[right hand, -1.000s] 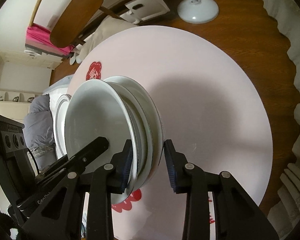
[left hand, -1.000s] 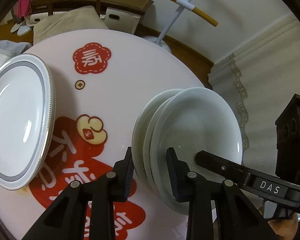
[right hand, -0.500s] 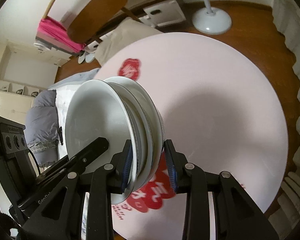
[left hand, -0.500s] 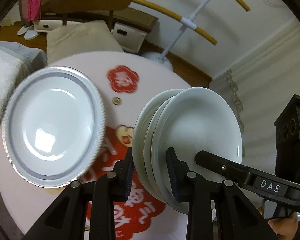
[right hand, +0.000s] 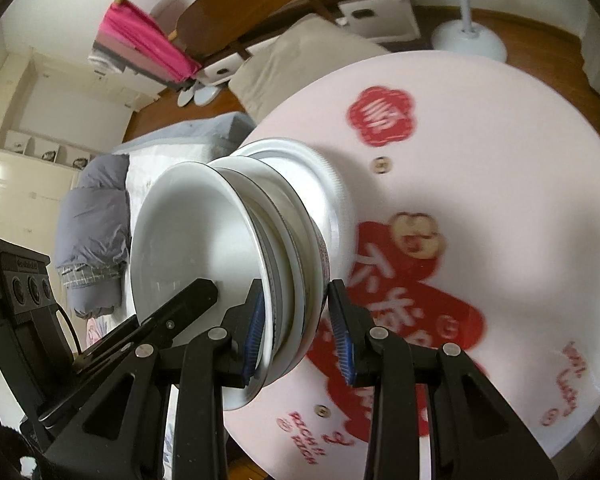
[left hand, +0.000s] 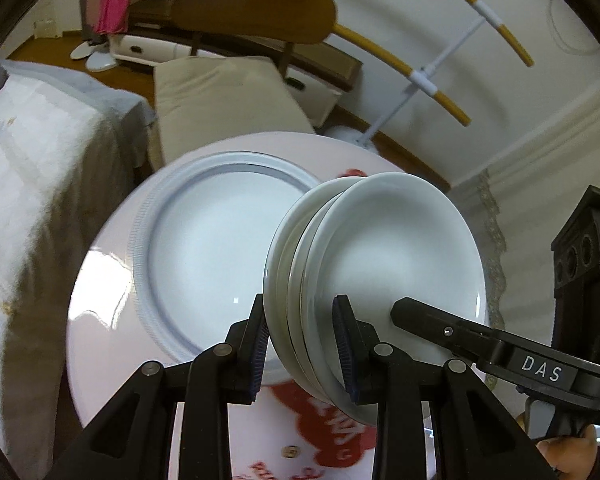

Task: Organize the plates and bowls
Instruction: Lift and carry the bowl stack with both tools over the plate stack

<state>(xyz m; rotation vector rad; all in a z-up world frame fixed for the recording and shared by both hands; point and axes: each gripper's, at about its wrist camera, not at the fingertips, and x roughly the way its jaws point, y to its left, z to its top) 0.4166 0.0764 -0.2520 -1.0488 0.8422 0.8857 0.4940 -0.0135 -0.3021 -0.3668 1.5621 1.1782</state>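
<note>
Two handheld grippers carried a stack of white plates (left hand: 380,264) above a round pink table (right hand: 480,128) w/ red printed designs. In the left wrist view, the left gripper (left hand: 302,340) pinched the stack's near rim at approx. 6 o'clock, one blue-ribbed pad on the underside, the other on the top plate's face. The right gripper (right hand: 296,328) clamped the same stack from the opposite side, jaws likewise pressed on the rim; its black finger, marked DAS, lay across the top plate at approx. 4 o'clock in the left view. The stack counted at least three plates, one w/ a thin gold edge, and sat tilted in both views. A larger plate w/ a grey band and ribbed rim (left hand: 204,248) lay flat on the table, at approx. 9 o'clock from the stack in the left view, partly hidden behind it in the right view. Whether the stack touched the big plate could not be told. Background: a wooden chair (left hand: 252,8), a beige cushion (left hand: 224,104), a white lamp base (right hand: 468,42) on wood flooring. A thumb (left hand: 568,452) showed at approx. 5 o'clock, lower edge.
</note>
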